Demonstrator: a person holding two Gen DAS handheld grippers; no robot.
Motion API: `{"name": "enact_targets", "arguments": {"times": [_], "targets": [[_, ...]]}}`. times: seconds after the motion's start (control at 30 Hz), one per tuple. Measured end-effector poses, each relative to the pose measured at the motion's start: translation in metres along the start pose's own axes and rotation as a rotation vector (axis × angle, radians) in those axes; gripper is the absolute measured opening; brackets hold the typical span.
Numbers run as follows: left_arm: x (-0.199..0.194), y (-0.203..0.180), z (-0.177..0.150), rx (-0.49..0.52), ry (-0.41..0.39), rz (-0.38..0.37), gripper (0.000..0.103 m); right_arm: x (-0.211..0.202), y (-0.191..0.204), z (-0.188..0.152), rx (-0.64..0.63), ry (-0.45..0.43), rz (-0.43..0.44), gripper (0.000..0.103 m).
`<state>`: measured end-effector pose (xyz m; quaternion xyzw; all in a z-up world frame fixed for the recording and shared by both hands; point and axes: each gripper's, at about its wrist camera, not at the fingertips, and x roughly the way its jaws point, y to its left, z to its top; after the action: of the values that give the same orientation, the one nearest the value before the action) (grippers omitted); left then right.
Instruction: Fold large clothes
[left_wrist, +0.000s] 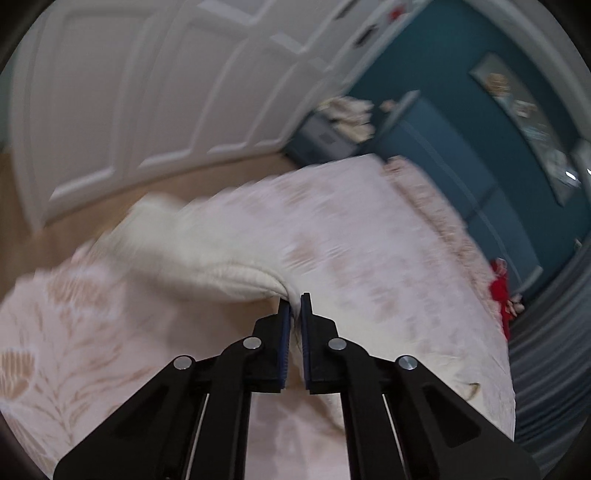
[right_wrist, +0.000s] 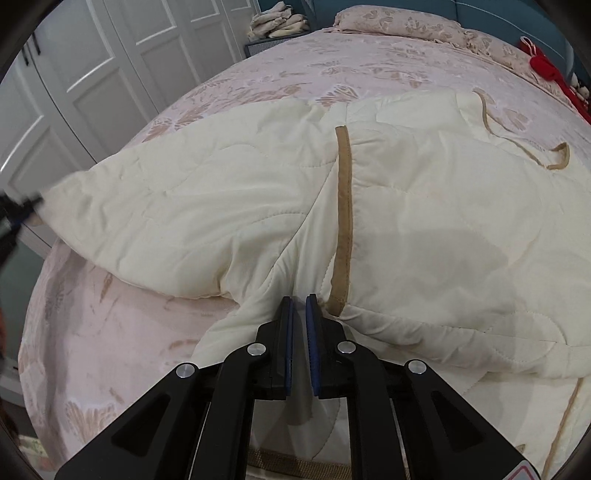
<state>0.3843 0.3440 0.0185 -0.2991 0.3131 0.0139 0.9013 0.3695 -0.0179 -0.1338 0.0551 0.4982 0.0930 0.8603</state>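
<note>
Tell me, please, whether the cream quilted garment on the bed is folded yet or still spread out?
Mostly spread: the cream quilted garment lies loosely rumpled across the bed, with one end lifted by the left tongs and the right tongs pinching its near edge.

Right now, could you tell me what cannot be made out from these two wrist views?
- Left wrist view: motion blur smears the cream quilted garment, so its shape beyond the left gripper is unreadable.
- Right wrist view: the left gripper is blurred and cut by the frame edge.
- Right wrist view: the right gripper hides the pinched fabric and the garment's near hem.
</note>
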Motion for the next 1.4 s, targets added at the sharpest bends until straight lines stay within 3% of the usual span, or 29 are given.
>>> {"name": "enact_targets", "arguments": {"times": [0.17, 0.33, 0.53, 0.73, 0.93, 1.13, 1.23, 1.3, 1.33, 1.37, 1.4], "targets": [[-0.030, -0.106, 0.017, 0.160, -0.046, -0.131, 0.004, -0.001, -0.001, -0.003, -0.002, -0.015, 0.002, 0.009], [-0.044, -0.211, 0.002, 0.326, -0.026, -0.254, 0.004, -0.031, -0.013, -0.019, 0.053, -0.063, 0.071, 0.008], [-0.051, -0.328, -0.065, 0.510, 0.064, -0.399, 0.004, -0.094, -0.062, -0.057, 0.150, -0.134, 0.104, 0.009], [-0.011, -0.394, -0.173, 0.591, 0.252, -0.437, 0.004, -0.156, -0.133, -0.094, 0.232, -0.194, 0.018, 0.009], [0.062, -0.407, -0.289, 0.682, 0.437, -0.303, 0.004, -0.197, -0.204, -0.122, 0.313, -0.218, -0.082, 0.011], [0.122, -0.372, -0.359, 0.656, 0.599, -0.195, 0.006, -0.210, -0.245, -0.133, 0.372, -0.236, -0.118, 0.011], [0.117, -0.364, -0.371, 0.637, 0.565, -0.198, 0.007, -0.213, -0.257, -0.136, 0.378, -0.241, -0.124, 0.011], [0.113, -0.361, -0.368, 0.614, 0.562, -0.227, 0.013, -0.215, -0.263, -0.135, 0.379, -0.246, -0.125, 0.011], [0.113, -0.360, -0.366, 0.594, 0.573, -0.250, 0.021, -0.215, -0.264, -0.134, 0.380, -0.249, -0.124, 0.011], [0.104, -0.355, -0.358, 0.557, 0.588, -0.293, 0.036, -0.216, -0.266, -0.131, 0.380, -0.253, -0.120, 0.015], [0.096, -0.351, -0.353, 0.526, 0.587, -0.334, 0.048, -0.217, -0.270, -0.126, 0.385, -0.258, -0.120, 0.026]]}}
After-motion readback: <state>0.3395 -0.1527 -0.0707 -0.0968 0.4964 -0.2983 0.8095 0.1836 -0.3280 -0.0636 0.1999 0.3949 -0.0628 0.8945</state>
